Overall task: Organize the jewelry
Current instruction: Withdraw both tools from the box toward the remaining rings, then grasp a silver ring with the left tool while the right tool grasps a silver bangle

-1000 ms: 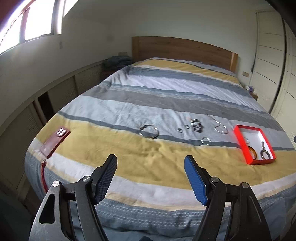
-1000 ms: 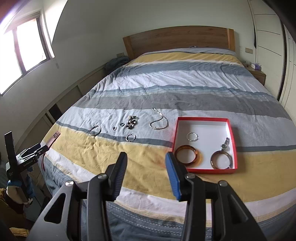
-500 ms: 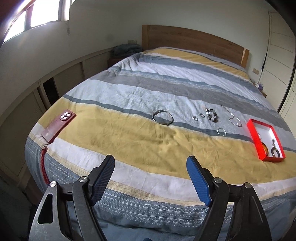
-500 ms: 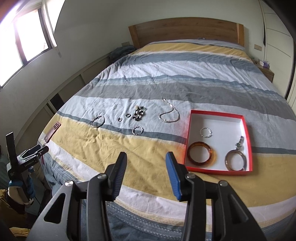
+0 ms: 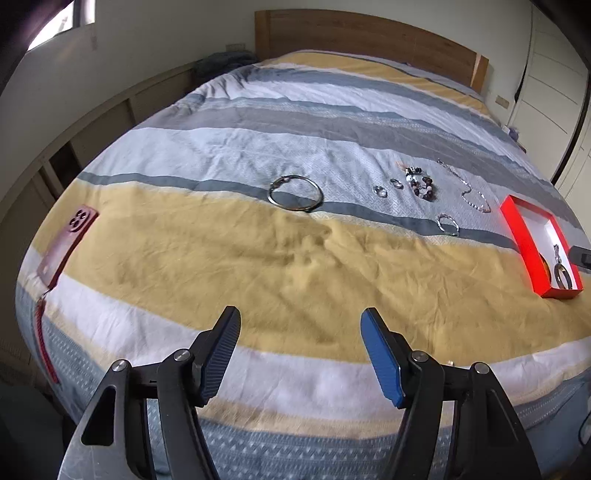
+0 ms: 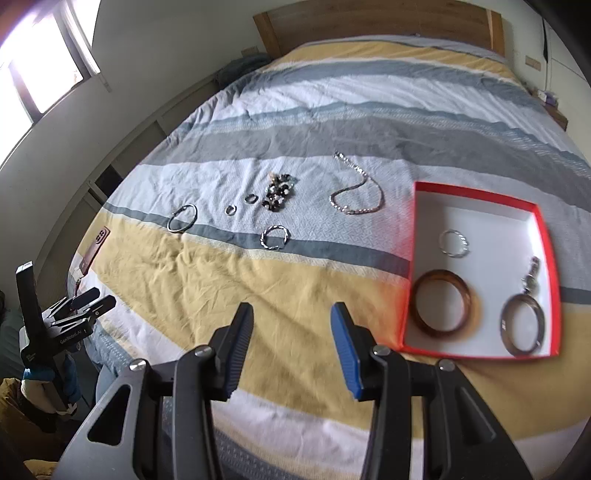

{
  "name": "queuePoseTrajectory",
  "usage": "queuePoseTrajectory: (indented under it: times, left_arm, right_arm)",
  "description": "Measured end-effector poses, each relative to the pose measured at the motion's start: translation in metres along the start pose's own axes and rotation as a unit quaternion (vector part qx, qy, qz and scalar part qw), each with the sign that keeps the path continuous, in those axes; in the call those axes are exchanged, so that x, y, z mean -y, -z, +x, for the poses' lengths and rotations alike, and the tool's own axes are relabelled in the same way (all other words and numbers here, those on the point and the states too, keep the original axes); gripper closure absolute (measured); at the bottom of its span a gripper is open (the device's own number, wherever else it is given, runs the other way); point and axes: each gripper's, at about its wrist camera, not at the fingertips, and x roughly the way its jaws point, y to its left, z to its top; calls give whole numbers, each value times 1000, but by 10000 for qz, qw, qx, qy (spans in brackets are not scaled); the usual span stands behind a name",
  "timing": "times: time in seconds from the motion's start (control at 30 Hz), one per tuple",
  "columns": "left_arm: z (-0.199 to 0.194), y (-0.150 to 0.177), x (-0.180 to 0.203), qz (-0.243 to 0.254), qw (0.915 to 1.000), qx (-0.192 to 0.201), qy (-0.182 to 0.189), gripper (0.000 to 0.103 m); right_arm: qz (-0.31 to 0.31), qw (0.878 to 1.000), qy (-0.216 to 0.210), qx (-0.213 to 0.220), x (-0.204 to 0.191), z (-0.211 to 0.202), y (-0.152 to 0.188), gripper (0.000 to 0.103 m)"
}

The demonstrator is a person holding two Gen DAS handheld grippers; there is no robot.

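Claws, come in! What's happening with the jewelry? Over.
Left claw open, empty. Right claw open, empty. Three bangles in red cardboard box; silver chain necklace on striped bedspread. Nothing blocking.

We see a striped bed [image 6: 332,110] with a wooden headboard [image 5: 369,33] — pale walls [image 5: 147,37], a bright window [image 6: 44,81] on the left.

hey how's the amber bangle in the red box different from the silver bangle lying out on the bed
The amber bangle is thick, translucent brown and already inside the red box; the silver bangle is a thin metal hoop, out on the striped bedspread. Both lie flat, untouched by either gripper.
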Motion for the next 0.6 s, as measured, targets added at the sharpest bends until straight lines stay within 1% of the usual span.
queuePoseTrajectory:
  times: [0.3,0.43,0.6]
  left_arm:
    - [58,-47,31,343,9989,-141,293,37]
    - [86,-71,47,570,9974,-163,406,41]
    - [118,-101,62,682,9956,-165,619,46]
  right_arm:
    - [-19,9994,-154,-307,1,58,-25,61]
    - [-122,9989,-256,-386,-2,81,-40,62]
    - [-246,9980,-329,-488,-6,110,-58,62]
